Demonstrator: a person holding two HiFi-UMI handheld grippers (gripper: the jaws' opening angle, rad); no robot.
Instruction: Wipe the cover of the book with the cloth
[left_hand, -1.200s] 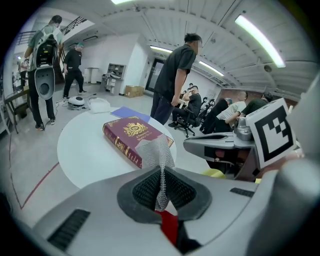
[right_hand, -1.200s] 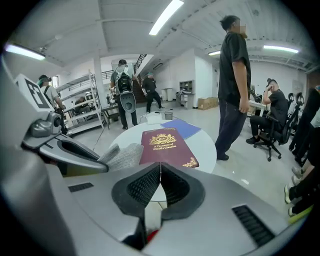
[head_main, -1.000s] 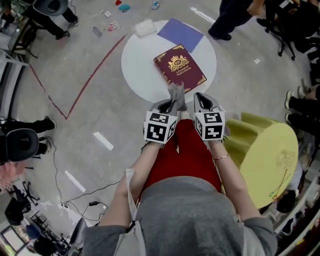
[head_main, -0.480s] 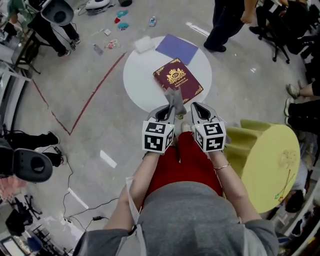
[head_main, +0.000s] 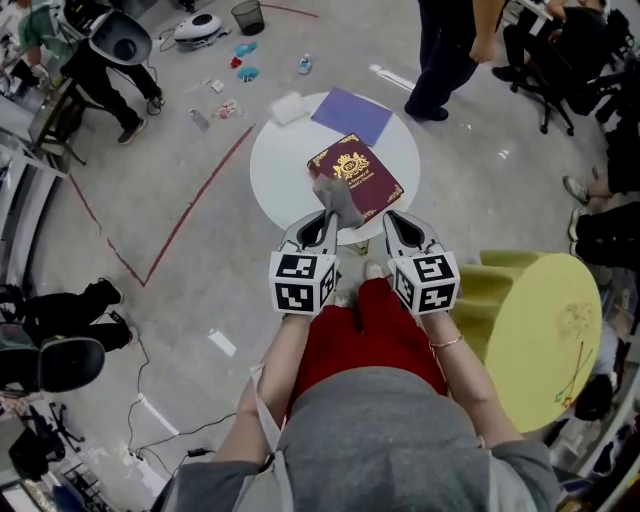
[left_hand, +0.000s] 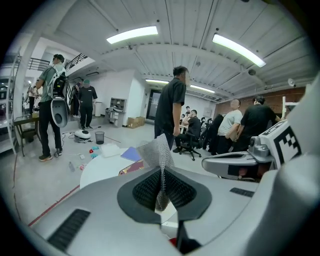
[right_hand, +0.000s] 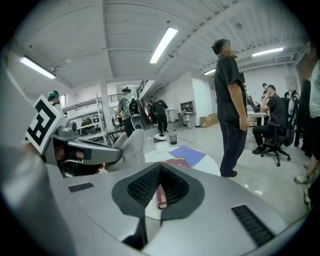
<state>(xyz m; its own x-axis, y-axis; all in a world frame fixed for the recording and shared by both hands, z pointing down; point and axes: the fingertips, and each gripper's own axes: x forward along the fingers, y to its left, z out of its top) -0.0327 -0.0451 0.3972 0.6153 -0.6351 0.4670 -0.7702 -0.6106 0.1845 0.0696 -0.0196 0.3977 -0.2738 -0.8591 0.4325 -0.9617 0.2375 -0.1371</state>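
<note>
Cloth (head_main: 337, 198) from left gripper (head_main: 325, 218) hides part of book (head_main: 364, 170).

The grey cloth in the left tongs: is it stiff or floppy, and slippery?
Probably floppy and light: the cloth puckers and creases where the left tongs pinch it. Its coarse weave should grip the book somewhat rather than slide freely.
</note>
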